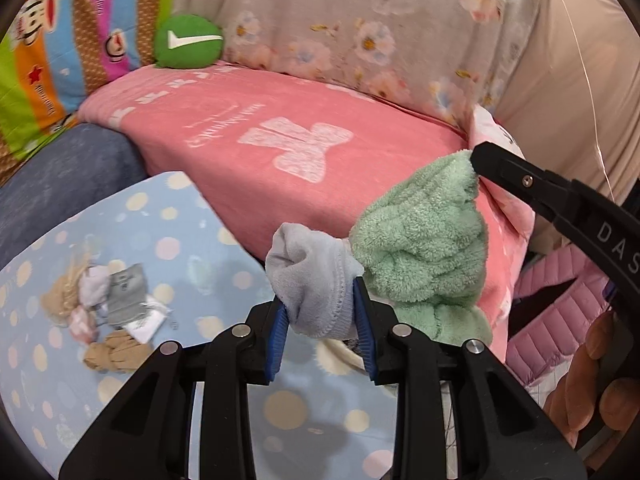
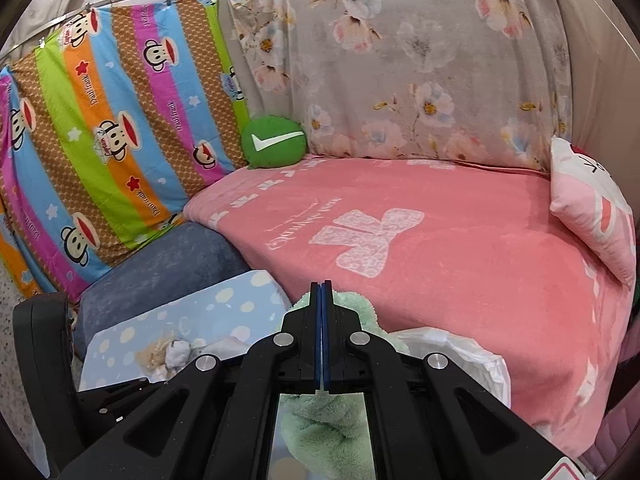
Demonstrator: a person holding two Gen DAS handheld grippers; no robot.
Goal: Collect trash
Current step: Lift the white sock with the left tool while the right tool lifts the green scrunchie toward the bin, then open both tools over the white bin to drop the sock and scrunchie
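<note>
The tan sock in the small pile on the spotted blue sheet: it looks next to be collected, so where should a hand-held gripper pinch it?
Pinch the tan bunched sock at its near free end, coming from above: its far end lies against the grey and white pieces.

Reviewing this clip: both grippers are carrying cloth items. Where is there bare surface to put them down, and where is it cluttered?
The pink blanket is bare between the green check cushion and the pink pillow. The dotted blue sheet is free toward the blanket and near the camera; the small pile of items crowds its left part. A white plastic bag lies at the blanket's near edge.
</note>
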